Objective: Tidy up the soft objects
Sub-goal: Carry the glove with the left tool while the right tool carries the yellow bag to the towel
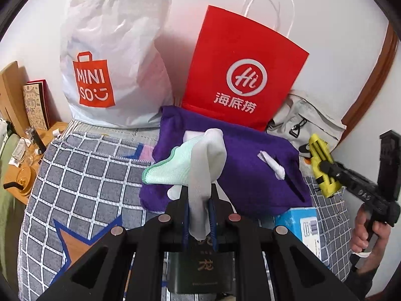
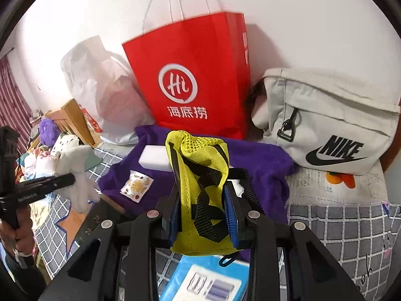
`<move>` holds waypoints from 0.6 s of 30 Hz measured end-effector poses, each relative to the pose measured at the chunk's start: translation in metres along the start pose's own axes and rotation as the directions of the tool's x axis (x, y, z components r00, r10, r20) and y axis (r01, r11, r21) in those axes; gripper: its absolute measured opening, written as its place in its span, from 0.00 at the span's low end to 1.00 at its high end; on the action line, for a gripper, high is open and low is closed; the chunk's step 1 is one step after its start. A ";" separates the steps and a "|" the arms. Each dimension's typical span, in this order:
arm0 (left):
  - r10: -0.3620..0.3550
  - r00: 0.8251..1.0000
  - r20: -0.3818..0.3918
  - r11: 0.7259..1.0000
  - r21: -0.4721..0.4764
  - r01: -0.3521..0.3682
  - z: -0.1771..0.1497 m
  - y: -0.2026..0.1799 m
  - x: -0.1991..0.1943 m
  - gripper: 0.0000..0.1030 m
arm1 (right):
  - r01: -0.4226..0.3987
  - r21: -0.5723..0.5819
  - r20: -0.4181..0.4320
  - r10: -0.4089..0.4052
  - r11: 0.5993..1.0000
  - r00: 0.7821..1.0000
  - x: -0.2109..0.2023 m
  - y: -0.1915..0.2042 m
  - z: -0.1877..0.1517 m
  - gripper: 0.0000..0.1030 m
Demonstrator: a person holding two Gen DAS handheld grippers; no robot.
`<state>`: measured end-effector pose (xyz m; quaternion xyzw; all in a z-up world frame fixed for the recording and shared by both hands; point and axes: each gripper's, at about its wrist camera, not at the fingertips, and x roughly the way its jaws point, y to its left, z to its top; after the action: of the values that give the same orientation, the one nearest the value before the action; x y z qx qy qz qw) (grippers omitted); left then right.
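While pinched: limp white cloth (image 1: 200, 175) (creased)

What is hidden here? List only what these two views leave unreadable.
- Left wrist: dark box, top covered by the left claw and its white cloth.
- Right wrist: blue packet, cut by the bottom edge; label too blurred to read.
- Red bag: contents unseen.
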<state>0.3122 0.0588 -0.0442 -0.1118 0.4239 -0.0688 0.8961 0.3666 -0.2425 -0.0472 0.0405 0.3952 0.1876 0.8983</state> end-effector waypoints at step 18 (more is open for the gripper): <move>-0.044 0.994 -0.100 0.997 0.065 0.050 0.037 -0.031 0.089 0.13 | -0.005 -0.006 -0.185 0.004 1.000 0.983 0.086 -0.019 -0.010 0.32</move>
<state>0.3958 0.0145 -0.0793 -0.0880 0.4622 -0.1096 0.8756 0.4182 -0.2287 -0.1185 0.0210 0.4761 0.1936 0.8575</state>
